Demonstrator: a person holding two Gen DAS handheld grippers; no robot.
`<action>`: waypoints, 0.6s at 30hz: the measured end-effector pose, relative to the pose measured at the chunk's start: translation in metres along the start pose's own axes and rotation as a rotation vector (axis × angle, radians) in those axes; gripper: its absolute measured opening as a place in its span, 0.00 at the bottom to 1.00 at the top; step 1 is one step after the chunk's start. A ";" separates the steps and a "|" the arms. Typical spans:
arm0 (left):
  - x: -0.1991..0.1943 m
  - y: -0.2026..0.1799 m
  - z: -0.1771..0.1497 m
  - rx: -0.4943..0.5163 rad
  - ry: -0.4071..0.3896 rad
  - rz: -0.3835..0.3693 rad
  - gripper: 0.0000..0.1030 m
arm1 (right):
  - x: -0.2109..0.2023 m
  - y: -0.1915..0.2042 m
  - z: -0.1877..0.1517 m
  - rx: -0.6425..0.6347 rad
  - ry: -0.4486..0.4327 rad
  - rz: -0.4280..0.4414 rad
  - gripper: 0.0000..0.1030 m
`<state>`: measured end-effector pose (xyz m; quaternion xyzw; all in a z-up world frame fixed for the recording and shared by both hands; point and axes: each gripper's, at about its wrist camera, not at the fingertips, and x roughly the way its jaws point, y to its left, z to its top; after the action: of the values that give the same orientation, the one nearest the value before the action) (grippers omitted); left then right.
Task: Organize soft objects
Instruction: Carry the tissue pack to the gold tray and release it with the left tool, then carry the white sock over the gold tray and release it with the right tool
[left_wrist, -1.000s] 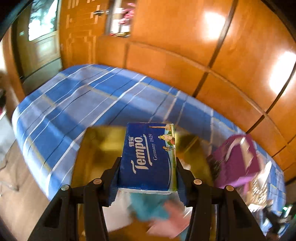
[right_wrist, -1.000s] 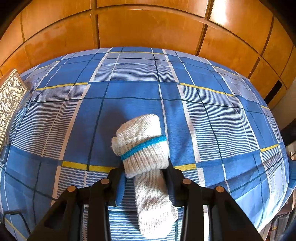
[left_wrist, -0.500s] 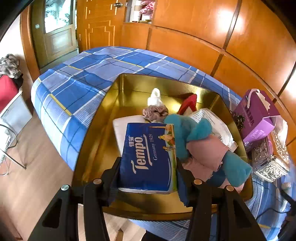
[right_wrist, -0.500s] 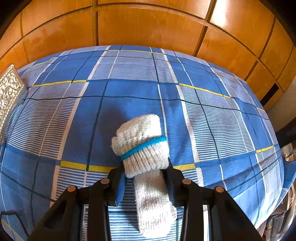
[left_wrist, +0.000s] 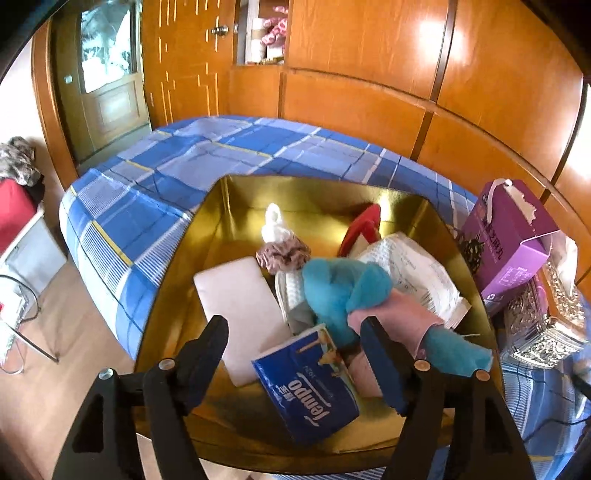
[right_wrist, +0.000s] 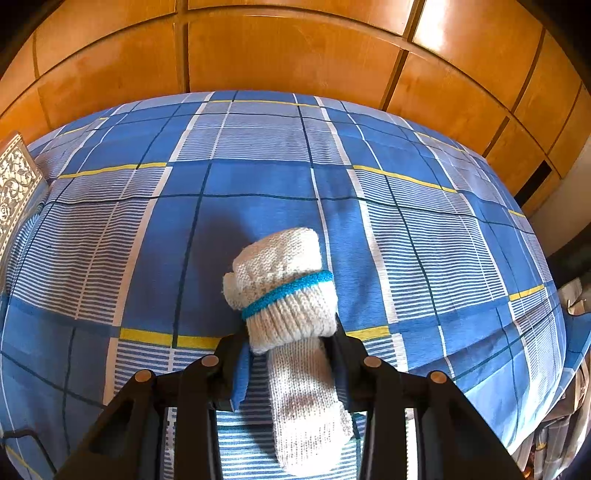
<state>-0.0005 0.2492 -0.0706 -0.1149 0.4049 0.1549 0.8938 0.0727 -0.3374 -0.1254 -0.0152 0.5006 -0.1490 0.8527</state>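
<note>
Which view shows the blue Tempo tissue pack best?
The left wrist view: the Tempo tissue pack lies tilted in the gold box, between the left gripper's opening jaws, untouched. The right wrist view shows none of it.

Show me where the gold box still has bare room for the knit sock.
Bare floor in the gold box lies along its left wall, beside the white foam pad, and at the far-left corner behind the white cloth bundle. The right half is crowded: teal-pink plush toy, clear-wrapped pack, blue Tempo tissue pack.
</note>
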 end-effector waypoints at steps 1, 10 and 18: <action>-0.002 0.000 0.001 0.002 -0.011 0.004 0.73 | 0.000 0.000 0.000 0.001 0.000 0.000 0.35; -0.027 -0.007 0.009 0.036 -0.094 -0.002 0.76 | 0.002 0.000 0.007 0.015 0.014 0.006 0.34; -0.035 -0.013 0.009 0.052 -0.111 -0.014 0.76 | 0.007 0.001 0.019 0.040 0.032 0.022 0.33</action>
<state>-0.0111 0.2337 -0.0373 -0.0855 0.3579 0.1441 0.9186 0.0929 -0.3404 -0.1218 0.0096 0.5113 -0.1499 0.8462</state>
